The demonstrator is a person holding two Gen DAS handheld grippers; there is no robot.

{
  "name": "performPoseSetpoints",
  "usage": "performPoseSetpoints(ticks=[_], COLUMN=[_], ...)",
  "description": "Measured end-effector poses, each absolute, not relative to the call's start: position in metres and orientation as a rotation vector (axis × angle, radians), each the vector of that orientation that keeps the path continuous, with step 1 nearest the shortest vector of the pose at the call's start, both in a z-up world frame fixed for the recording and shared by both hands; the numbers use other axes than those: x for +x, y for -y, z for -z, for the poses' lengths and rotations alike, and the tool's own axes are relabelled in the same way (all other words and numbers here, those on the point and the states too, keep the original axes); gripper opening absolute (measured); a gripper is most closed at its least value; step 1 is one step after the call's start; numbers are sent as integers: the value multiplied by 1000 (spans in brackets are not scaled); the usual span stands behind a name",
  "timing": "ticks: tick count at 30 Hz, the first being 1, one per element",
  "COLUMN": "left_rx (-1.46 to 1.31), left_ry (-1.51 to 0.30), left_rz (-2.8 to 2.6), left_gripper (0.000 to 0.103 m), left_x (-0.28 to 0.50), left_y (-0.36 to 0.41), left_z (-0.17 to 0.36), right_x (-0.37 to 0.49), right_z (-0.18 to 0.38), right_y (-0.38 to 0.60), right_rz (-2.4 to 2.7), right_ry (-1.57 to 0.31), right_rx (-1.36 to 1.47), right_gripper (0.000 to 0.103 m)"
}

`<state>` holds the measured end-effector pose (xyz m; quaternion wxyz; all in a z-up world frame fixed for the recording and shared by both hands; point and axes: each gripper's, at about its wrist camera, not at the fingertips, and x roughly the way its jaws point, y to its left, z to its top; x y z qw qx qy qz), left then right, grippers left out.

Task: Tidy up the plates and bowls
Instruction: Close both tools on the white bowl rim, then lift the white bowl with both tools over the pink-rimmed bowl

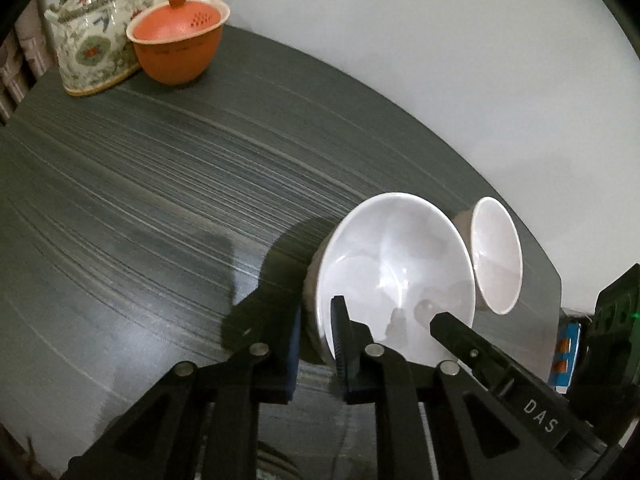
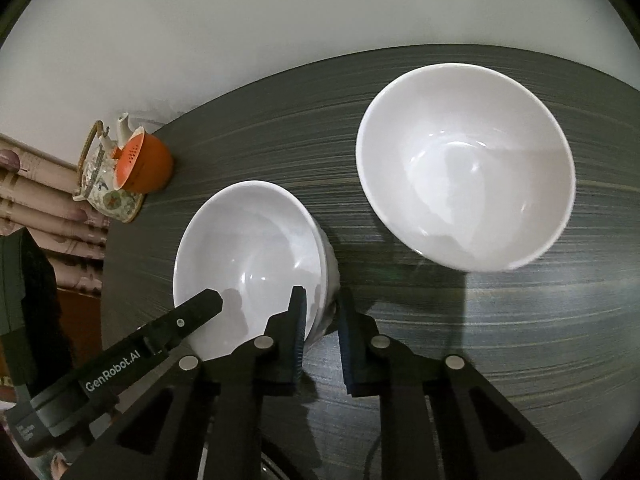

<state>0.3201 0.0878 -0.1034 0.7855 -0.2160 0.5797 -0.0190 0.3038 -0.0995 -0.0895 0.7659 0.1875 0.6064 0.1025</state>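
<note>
Two white bowls are on a dark grey table. The nearer bowl (image 1: pixel 394 272) (image 2: pixel 252 260) is gripped from both sides. My left gripper (image 1: pixel 316 336) is shut on its left rim, one finger inside and one outside. My right gripper (image 2: pixel 322 320) is shut on its right rim the same way. The other gripper's finger (image 1: pixel 464 334) (image 2: pixel 192 316) shows across the bowl in each view. The larger white bowl (image 2: pixel 468 164) (image 1: pixel 496 254) stands free to the right, near the table's far edge.
An orange lidded cup (image 1: pixel 178 40) (image 2: pixel 146 166) and a patterned teapot (image 1: pixel 94 40) (image 2: pixel 102 178) stand at the table's far left corner. The grey table (image 1: pixel 140 200) (image 2: pixel 520 340) meets a white wall behind. A radiator is at the left.
</note>
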Motion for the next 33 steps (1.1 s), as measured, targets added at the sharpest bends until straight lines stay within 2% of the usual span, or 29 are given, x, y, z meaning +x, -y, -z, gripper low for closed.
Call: performPoseSetpoints(ticks=[23, 33], left_rx=[-351, -311], left_ry=[-1128, -1112], left_rz=[44, 115], left_gripper=[14, 14], left_x=[227, 178], left_y=[-72, -29], left_z=[13, -6], right_x=[220, 153], right_z=[8, -28], right_y=[105, 130], right_rz=[-282, -270], right_ry=[-1200, -1131], right_rx=[402, 391], right_gripper=[15, 15])
